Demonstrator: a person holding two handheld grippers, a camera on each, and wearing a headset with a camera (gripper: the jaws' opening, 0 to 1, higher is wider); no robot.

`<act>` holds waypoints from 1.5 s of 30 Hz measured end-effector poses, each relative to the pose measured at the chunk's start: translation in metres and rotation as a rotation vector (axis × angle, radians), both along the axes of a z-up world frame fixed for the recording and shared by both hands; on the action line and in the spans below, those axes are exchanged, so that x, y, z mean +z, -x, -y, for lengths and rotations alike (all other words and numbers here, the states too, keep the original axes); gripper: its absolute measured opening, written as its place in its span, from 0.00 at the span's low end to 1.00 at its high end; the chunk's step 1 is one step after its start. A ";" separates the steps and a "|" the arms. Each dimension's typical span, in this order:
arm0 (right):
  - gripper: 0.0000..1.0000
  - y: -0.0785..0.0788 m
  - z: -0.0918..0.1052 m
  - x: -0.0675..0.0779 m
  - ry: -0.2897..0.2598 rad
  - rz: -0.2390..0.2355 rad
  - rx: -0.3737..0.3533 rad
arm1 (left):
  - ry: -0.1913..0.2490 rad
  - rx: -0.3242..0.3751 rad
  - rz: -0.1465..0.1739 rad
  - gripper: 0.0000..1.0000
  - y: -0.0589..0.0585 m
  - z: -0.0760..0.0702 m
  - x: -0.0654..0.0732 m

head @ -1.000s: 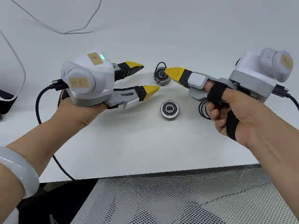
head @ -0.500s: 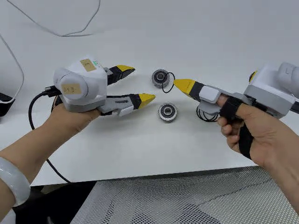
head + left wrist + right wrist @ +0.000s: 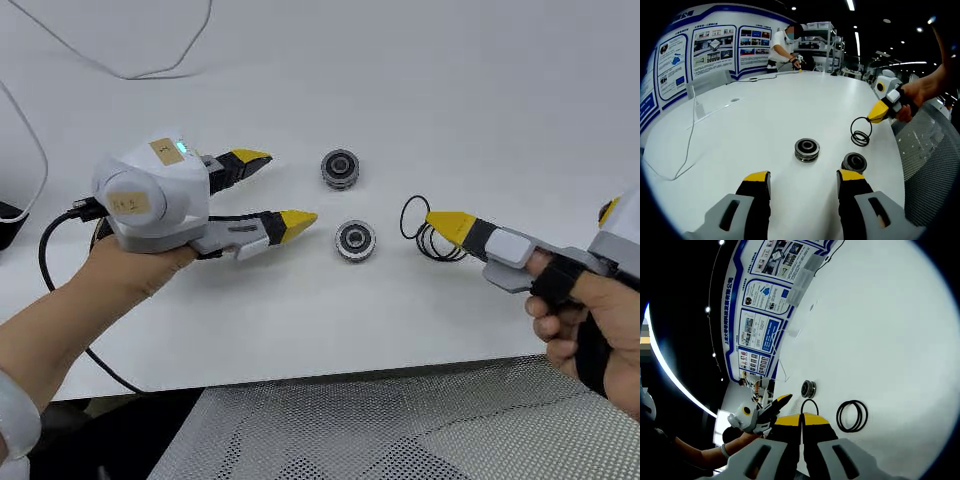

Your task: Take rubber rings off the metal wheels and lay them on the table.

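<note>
Two metal wheels stand on the white table: the far wheel and the near wheel. My left gripper is open to the left of them, with nothing between its jaws. My right gripper is shut on a thin black rubber ring, which loops out from its tips. Just beside it a small pile of loose rubber rings lies on the table.
A thin grey cable runs across the far left of the table. A black cable trails from the left gripper over the front edge. A mesh seat sits below the table's front edge. A dark object is at the left border.
My right gripper pulled the ring away from the far wheel and carried it right, to the ring pile. The left gripper drew back a little to the left, still open.
</note>
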State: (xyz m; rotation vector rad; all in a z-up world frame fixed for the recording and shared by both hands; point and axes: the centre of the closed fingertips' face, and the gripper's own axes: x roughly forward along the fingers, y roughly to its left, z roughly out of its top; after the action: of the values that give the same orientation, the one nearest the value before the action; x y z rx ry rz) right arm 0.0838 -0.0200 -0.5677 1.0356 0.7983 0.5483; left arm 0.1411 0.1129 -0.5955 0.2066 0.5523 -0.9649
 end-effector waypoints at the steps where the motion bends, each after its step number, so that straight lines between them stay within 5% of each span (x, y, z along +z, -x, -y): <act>1: 0.01 0.001 0.002 -0.001 0.003 -0.001 -0.002 | 0.002 0.002 -0.001 0.54 0.000 0.000 0.000; 6: 0.01 0.002 0.014 -0.009 0.047 -0.021 -0.021 | 0.001 0.000 -0.006 0.54 0.004 -0.001 0.000; 14: 0.03 0.008 0.025 -0.029 0.242 -0.013 0.045 | 0.002 0.006 -0.006 0.53 0.008 -0.003 0.002; 16: 0.10 0.008 0.025 -0.030 0.259 -0.012 0.047 | 0.005 0.008 -0.005 0.53 0.008 -0.004 0.003; 21: 0.13 0.011 0.024 -0.032 0.348 0.034 0.103 | 0.002 0.013 -0.004 0.53 0.010 -0.007 0.004; 27: 0.19 0.015 0.030 -0.039 0.549 0.125 0.217 | 0.006 0.020 -0.007 0.53 0.014 -0.010 0.005; 31: 0.24 0.019 0.028 -0.040 0.629 0.183 0.288 | 0.011 0.026 -0.007 0.53 0.018 -0.012 0.007; 45: 0.35 0.021 0.024 -0.031 0.715 0.294 0.362 | 0.051 0.047 -0.014 0.54 0.036 -0.015 0.014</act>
State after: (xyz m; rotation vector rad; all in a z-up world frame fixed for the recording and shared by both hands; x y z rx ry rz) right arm 0.0627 -0.0440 -0.5986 0.1453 0.8304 0.6348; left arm 0.1049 0.1282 -0.5810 0.1411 0.5426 -0.9344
